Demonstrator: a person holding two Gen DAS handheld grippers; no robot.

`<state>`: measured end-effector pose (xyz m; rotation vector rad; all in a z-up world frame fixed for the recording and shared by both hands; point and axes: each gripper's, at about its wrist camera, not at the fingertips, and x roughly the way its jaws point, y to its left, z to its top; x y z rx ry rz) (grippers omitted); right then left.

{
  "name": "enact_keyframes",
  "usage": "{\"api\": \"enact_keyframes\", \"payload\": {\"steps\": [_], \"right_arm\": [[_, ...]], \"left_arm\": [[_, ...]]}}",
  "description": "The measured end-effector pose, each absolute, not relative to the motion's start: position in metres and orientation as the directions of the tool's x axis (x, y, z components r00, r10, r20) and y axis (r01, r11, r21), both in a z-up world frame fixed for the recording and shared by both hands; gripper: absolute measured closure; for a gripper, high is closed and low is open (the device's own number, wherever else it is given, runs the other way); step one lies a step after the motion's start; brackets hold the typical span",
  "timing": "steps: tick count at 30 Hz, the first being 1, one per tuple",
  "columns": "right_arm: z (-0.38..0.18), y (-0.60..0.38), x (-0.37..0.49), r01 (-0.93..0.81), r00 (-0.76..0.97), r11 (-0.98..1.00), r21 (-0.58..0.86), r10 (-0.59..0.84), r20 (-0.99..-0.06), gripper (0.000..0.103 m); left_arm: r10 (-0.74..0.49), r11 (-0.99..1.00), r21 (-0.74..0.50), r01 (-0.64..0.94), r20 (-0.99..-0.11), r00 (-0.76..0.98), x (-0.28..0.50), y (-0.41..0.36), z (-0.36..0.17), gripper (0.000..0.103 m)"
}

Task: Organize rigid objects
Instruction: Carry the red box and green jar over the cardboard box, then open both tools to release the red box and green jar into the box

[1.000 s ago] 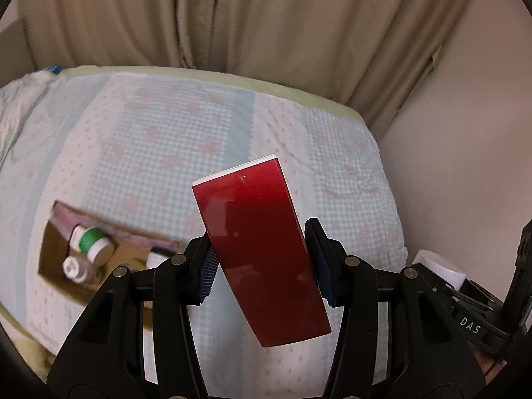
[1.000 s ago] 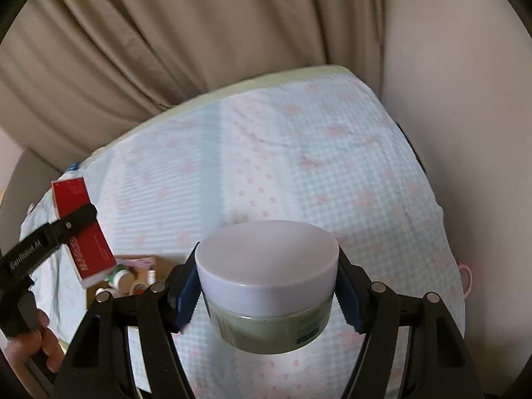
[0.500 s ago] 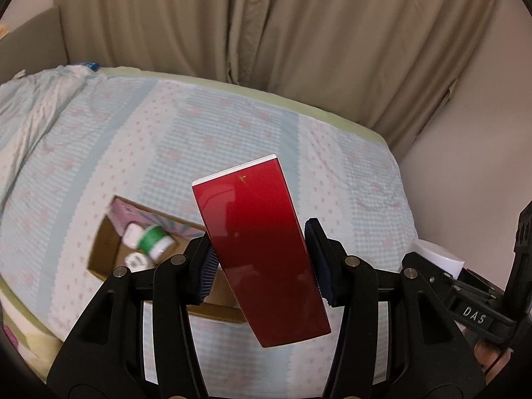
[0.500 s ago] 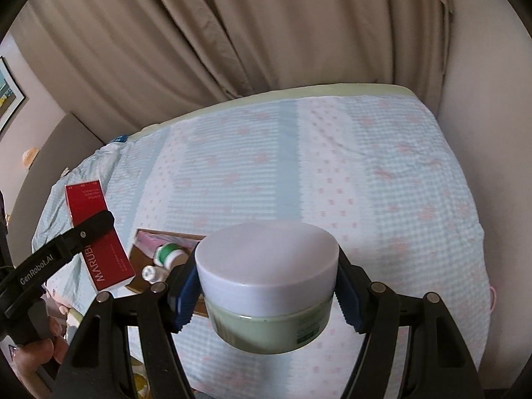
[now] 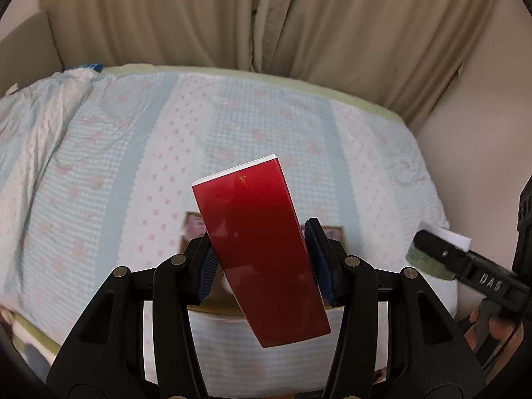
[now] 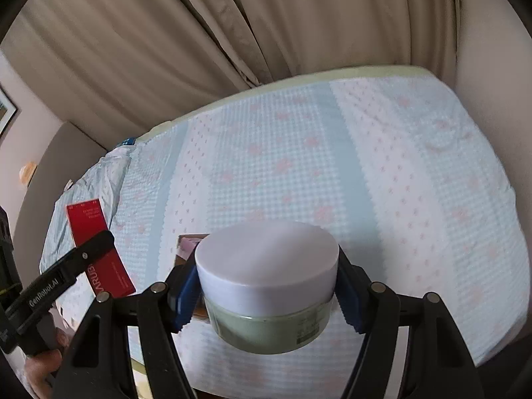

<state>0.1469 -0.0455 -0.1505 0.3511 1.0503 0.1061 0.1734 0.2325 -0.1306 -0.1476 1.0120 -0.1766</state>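
My left gripper [image 5: 262, 259] is shut on a glossy red box [image 5: 256, 242], which stands tilted between its blue pads above the bed. The same red box [image 6: 99, 249] shows at the left of the right wrist view. My right gripper [image 6: 266, 279] is shut on a green jar with a pale lavender lid [image 6: 266, 259]; that jar [image 5: 429, 259] peeks in at the right of the left wrist view. A cardboard box [image 5: 191, 229] lies on the bed behind both held things, mostly hidden; its corner [image 6: 188, 246] shows left of the jar.
The bed [image 6: 365, 166] with a pale blue and pink patterned cover fills both views. Beige curtains [image 5: 266, 16] hang behind it and a wall [image 6: 492, 50] closes the right side. Rumpled bedding [image 5: 33, 116] lies at the left. A hand [image 5: 492, 329] holds the right gripper's handle.
Both grippers have swept sideways over the bed with their loads. The cardboard box has slid from the lower left to behind the red box and the jar, hiding its contents.
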Motion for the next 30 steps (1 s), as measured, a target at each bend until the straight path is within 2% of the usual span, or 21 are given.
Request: {"api": "enact_keyframes", "payload": {"steps": [5, 13, 22, 30], "right_arm": [[-0.174, -0.015, 0.156, 0.157, 0.461, 0.923, 0.350, 0.245, -0.853, 0.037], [-0.228, 0.014, 0.175, 0.222, 0.369, 0.922, 0.317, 0.221, -0.903, 0.037], [-0.319, 0.028, 0.204, 0.241, 0.275, 0.924, 0.297, 0.229, -0.934, 0.037], [-0.370, 0.034, 0.224, 0.230, 0.246, 0.933, 0.277, 0.219, -0.944, 0.037]], "left_arm": [[-0.205, 0.978, -0.163, 0.130, -0.866, 0.457, 0.191, 0.266, -0.170, 0.057], [-0.210, 0.972, -0.151, 0.183, -0.905, 0.369, 0.212, 0.276, -0.252, 0.057], [-0.187, 0.966, -0.116, 0.232, -0.932, 0.312, 0.233, 0.268, -0.347, 0.057], [-0.188, 0.958, -0.111, 0.266, -0.941, 0.283, 0.237, 0.258, -0.379, 0.057]]}}
